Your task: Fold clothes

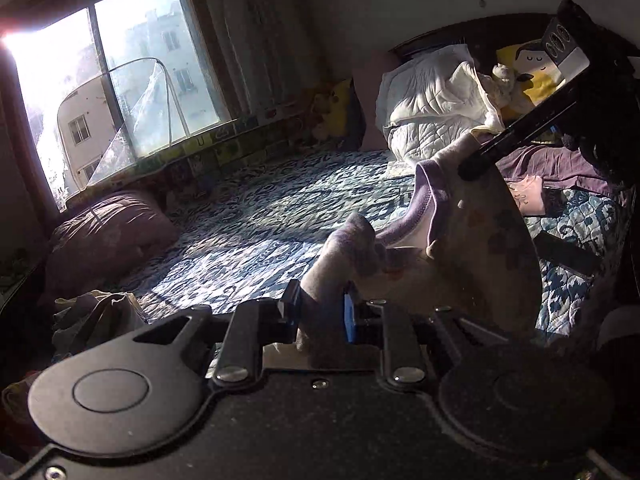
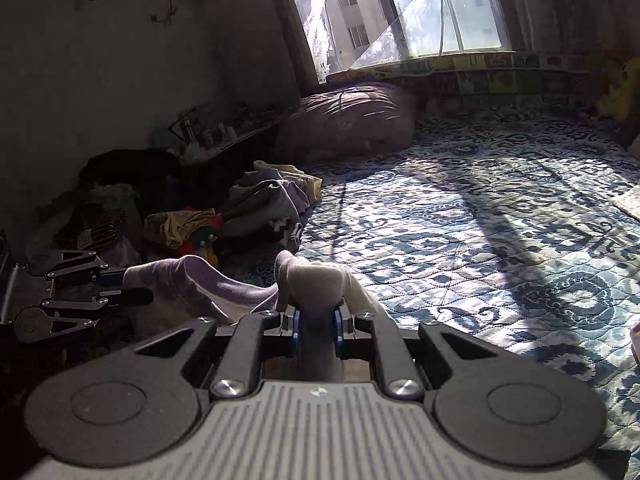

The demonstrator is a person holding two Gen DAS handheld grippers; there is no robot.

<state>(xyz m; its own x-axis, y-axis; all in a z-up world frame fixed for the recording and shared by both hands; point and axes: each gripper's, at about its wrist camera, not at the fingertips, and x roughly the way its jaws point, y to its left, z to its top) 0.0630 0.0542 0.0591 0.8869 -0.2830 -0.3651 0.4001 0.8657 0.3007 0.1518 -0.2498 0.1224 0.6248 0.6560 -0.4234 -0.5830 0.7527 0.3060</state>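
Both sets of fingers are biting down on the same piece of clothing right now. Left gripper (image 1: 320, 312) is pinching a bunched-up corner of the purple garment (image 1: 432, 200), with its blue pads (image 1: 349, 318) squeezing fabric from both sides. Right gripper (image 2: 316, 326) is doing the same on another corner, where the cloth (image 2: 316, 276) is wadding up pale above the jaws. In the right wrist view the left gripper (image 2: 120, 286) is showing at the near left, with the garment (image 2: 224, 284) sagging between the two.

So the garment is hanging in the air between the grippers, above the near edge of the blue patterned bedspread (image 2: 500, 220), not lying flat yet. I'm guessing this is the spread-it-out step before any real fold.

What's worrying me:
- both grips are on thick lumps, not clean edges, so a sharp tug apart could pull a corner right out
- the middle is drooping and twisting, so lowering it like this would probably trap a crease underneath
- the pile of other clothes (image 2: 264, 200) is sitting at the bed's left edge, near enough that a low swing that way could snag it

Purple pillow (image 2: 352, 120) by the window (image 2: 404, 8) is well out of the way.
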